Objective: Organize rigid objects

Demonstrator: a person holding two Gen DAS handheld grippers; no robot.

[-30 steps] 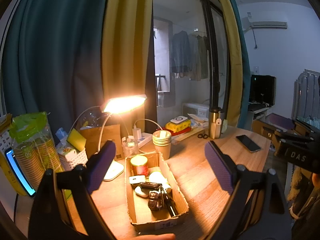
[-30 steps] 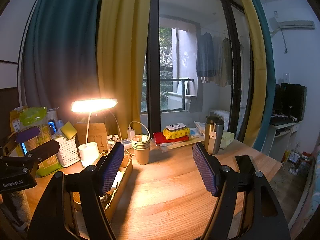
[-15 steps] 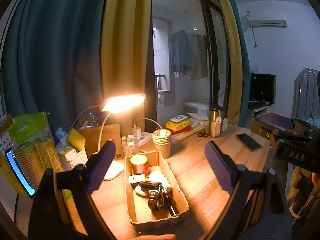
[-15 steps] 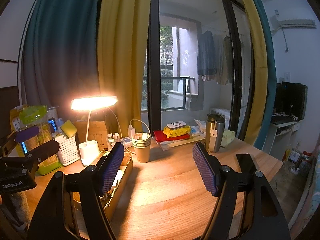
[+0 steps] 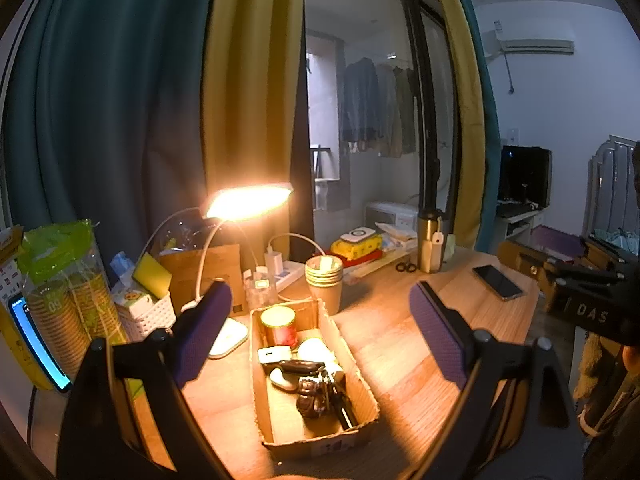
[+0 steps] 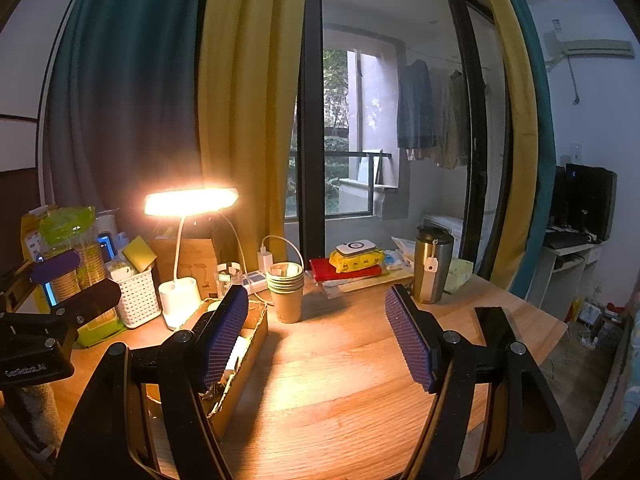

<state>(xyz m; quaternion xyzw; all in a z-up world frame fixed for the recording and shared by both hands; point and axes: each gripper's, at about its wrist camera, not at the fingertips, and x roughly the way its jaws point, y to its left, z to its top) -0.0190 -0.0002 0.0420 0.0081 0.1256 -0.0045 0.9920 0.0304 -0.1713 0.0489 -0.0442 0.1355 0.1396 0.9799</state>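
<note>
- Left gripper [image 5: 320, 344] – spread wide, empty – hovers over the cardboard box [image 5: 362, 384] on the table [image 5: 400, 344].
- Right gripper [image 6: 316, 340] likewise agape, empty.
- Red tin [image 5: 279, 324] at the box's 12 o'clock: likely stiff, light, slippery – grip its sides.

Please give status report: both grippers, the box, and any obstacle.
Left gripper open, above box. Right gripper open, empty, over bare table. Box holds can, keys, small items. Cups stand close behind box.
</note>
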